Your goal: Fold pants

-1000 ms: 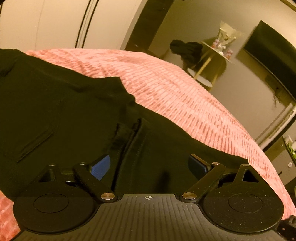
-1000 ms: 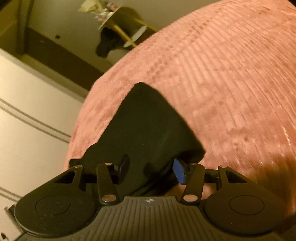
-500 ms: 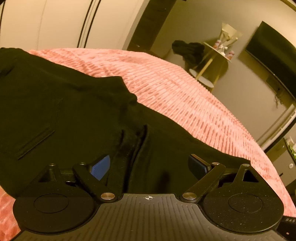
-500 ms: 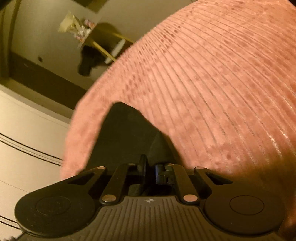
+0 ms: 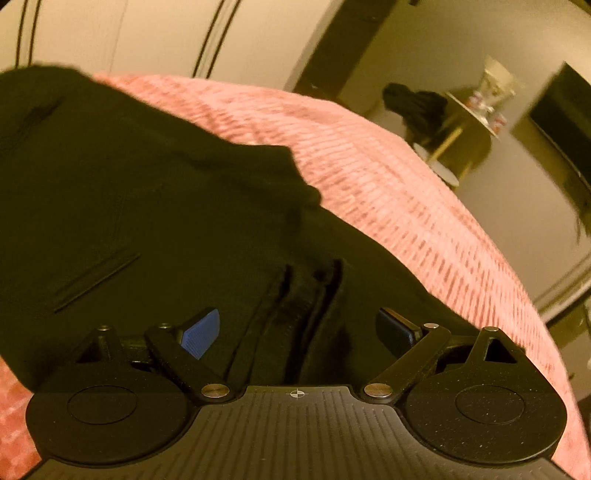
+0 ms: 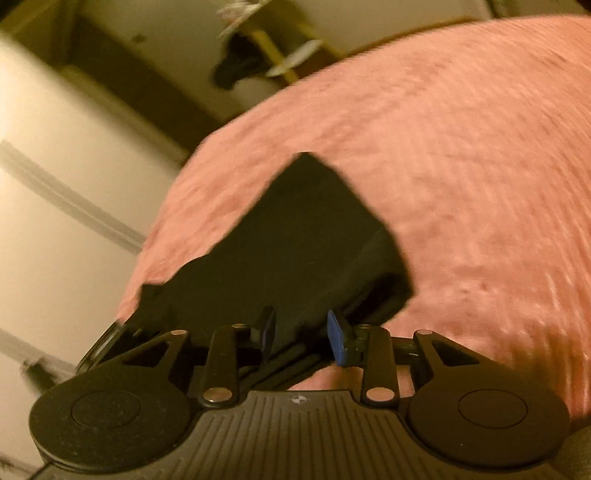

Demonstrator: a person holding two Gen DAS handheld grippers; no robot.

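On the pink bed cover [image 5: 406, 192] the black pants [image 5: 147, 206] lie mostly spread, folding hardly begun, their length running from the near edge toward the far-left edge, while the left gripper [image 5: 301, 328] stands open over the waistband and the right gripper [image 6: 301, 334] is opening around the hem.

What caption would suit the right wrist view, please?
Right tongs opening around black pants' edge on a pink bedspread.

We see a pink ribbed bedspread [image 5: 406, 192] filling the foreground, pale wardrobe doors [image 5: 122, 33] behind it. Beyond the bed, a gold side table [image 5: 469, 122] stands beside a dark garment [image 5: 413, 107], near a wall-mounted television [image 5: 565, 122].
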